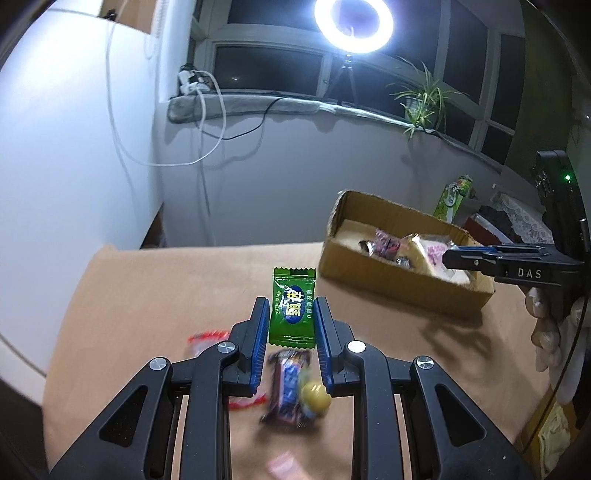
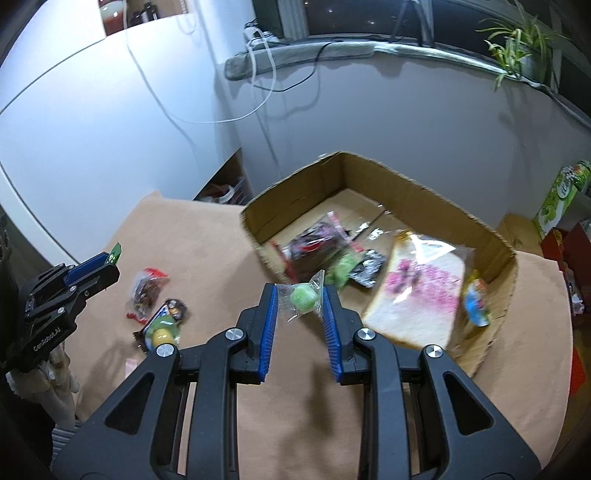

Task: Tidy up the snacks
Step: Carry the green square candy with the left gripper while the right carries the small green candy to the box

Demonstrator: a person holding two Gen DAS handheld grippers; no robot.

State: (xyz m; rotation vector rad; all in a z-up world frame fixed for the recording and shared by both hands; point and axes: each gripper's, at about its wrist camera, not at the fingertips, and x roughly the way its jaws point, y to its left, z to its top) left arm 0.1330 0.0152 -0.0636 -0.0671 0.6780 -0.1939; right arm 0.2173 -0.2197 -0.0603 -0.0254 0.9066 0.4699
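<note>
**Green packet in left tool, green candy in right tool**

Green wrapped packet [image 1: 293, 310] is clamped upright between the blue pads of the left tool [image 1: 291, 308], lifted off the tan tabletop [image 1: 147, 295]. Below it on the tabletop, blurred: a dark blue-and-purple wrapped snack [image 1: 286, 391] with a yellow round piece [image 1: 314, 397] touching its right side, and a clear red-edged packet [image 1: 207, 338] to the left.

Right tool [image 2: 300, 301] grips a clear-wrapped green candy [image 2: 303, 298] by its wrapper, held at the near-left edge of the cardboard box [image 2: 369, 173]; can't tell whether it's over the rim or just short of it. Box sits on the right side of the tabletop. Inside it: a bagged bread slice with pink print [image 2: 421, 291] on the near right, a dark snack packet with red trim [image 2: 317, 243] on the left, a small black-and-white wrapper [image 2: 367, 271] between them, and a green blurred item [image 2: 343, 271] just beside it.

Far side: a potted plant [image 1: 421, 98] and a ring light [image 1: 352, 24] on the window sill.
</note>
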